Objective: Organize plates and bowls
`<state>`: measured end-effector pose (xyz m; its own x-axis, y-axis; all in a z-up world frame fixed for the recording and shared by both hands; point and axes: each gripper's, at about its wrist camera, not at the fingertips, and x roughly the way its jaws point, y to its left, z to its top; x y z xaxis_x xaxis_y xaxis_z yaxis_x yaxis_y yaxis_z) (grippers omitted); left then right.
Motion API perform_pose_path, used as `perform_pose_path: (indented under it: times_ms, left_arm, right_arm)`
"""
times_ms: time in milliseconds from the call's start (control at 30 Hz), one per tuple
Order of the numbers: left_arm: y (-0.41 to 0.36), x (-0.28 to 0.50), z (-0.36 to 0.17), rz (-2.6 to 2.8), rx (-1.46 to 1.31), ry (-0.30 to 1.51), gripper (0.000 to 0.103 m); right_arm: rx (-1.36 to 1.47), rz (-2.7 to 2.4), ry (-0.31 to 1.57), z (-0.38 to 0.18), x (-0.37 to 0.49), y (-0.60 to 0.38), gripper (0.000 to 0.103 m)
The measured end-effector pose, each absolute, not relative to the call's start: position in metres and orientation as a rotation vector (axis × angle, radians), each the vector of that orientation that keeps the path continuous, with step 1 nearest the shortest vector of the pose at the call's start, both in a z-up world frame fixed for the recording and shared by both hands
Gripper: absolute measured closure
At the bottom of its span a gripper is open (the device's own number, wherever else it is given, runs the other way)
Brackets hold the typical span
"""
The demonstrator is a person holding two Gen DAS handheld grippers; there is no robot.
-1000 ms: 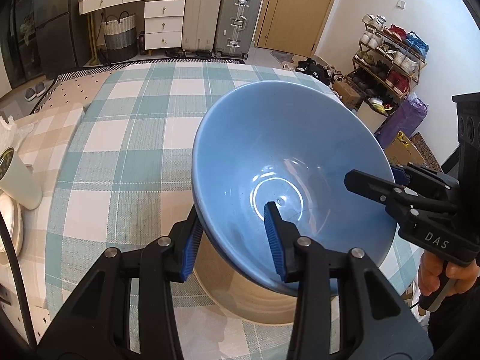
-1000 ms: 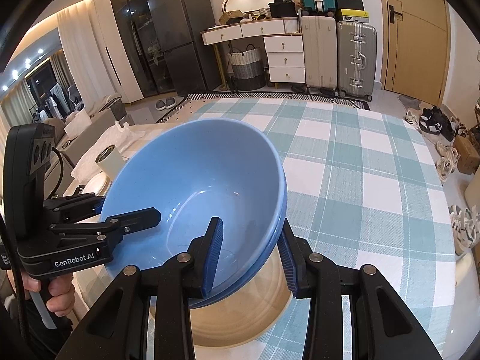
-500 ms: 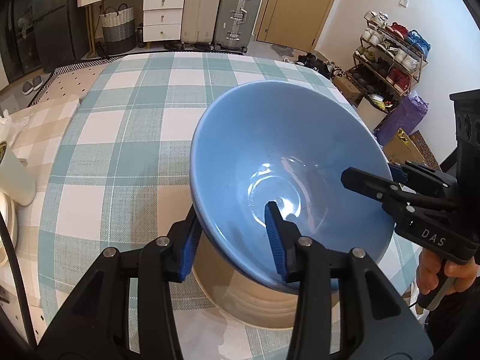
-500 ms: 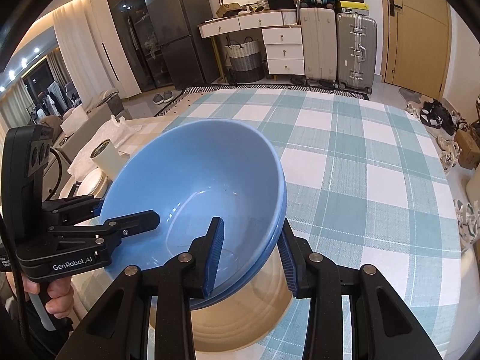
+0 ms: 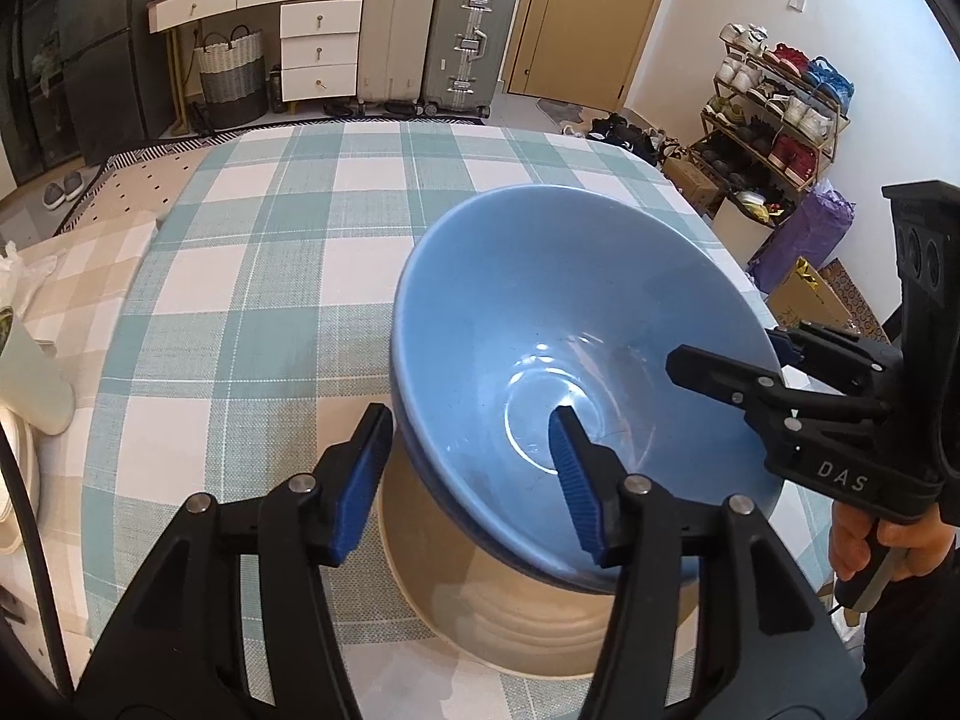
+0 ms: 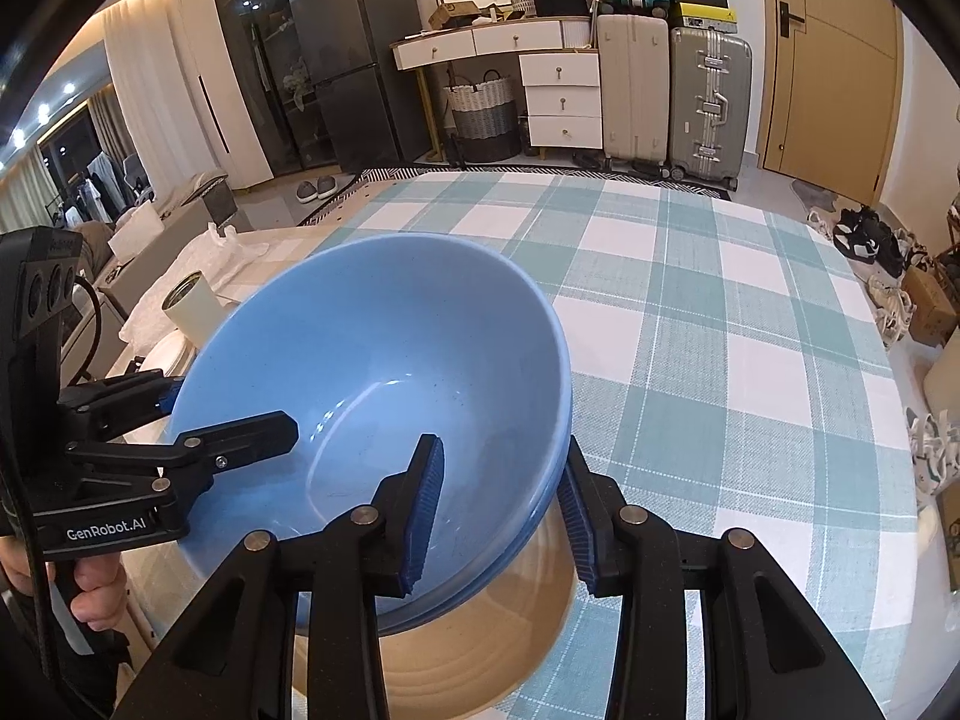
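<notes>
Left gripper (image 5: 470, 438) now stands spread wider than half a second ago: its outer pad has come off the wall of the blue bowl (image 5: 570, 312), a sliver of tablecloth shows between them, and the inner pad hangs over the bowl's floor. Right gripper (image 6: 501, 456) has hardly changed; its pads sit close on either side of the far rim and appear to pinch it, though contact on the inner pad is not clear. Room and table (image 5: 270, 300) have slid a little in both views. Blue bowl sits tilted, nested in a second blue bowl (image 6: 528, 564) whose rim peeks out just below it, and the pair rests inside a wider beige bowl (image 5: 510, 630) at the near edge of the checked cloth. Handling, as I judge it: glazed ceramic, rigid, fairly heavy for a two-finger pinch, and slick, with highlights on the inside. Thin rim and steep flared wall mean a pad can creep upward and off unless it is seated well below the lip. Best hold looks like the rim, one pad inside and one outside, pushed deep; two grips on opposite sides would stop it swinging. Risk: glaze on glaze slides easily, so the tilted bowl may settle or clack into the lower one once let go, and a chip is possible if it drops. Lifting the top bowl may drag the nested one with it.
</notes>
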<state>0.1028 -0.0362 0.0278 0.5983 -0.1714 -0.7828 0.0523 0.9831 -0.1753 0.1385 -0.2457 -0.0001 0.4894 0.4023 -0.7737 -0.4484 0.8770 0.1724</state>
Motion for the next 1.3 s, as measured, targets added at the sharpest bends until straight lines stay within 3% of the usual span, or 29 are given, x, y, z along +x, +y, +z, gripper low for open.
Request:
perform_pose_path:
  times_ms: [167,233,400,433,467,533,833,1300]
  left_arm:
    - [-0.029,0.098,0.033,-0.115,-0.131,0.884,0.030]
    - [-0.025,0.092,0.037,-0.124,-0.136,0.856,0.029]
    - [-0.016,0.074,0.053,-0.126,-0.118,0.760,0.021]
    - [-0.015,0.069,0.057,-0.132,-0.118,0.732,0.015]
    - [-0.013,0.065,0.060,-0.129,-0.115,0.709,0.001]
    - [-0.009,0.055,0.068,-0.126,-0.113,0.659,0.002]
    - [0.000,0.013,0.078,-0.122,-0.037,0.524,0.002]
    - [0.025,-0.017,0.035,-0.094,-0.019,0.501,0.002]
  right_arm:
    - [-0.051,0.514,0.895,0.006,0.137,-0.250,0.041]
    - [-0.036,0.519,0.875,0.008,0.135,-0.254,0.025]
    - [-0.009,0.540,0.793,0.020,0.127,-0.268,0.016]
    - [-0.001,0.541,0.767,0.023,0.124,-0.272,0.012]
    - [0.005,0.542,0.744,0.025,0.121,-0.275,0.010]
    - [0.023,0.551,0.700,0.029,0.117,-0.282,0.003]
    - [0.014,0.609,0.566,0.038,0.088,-0.310,0.001]
    - [-0.052,0.678,0.498,0.000,0.046,-0.331,0.001]
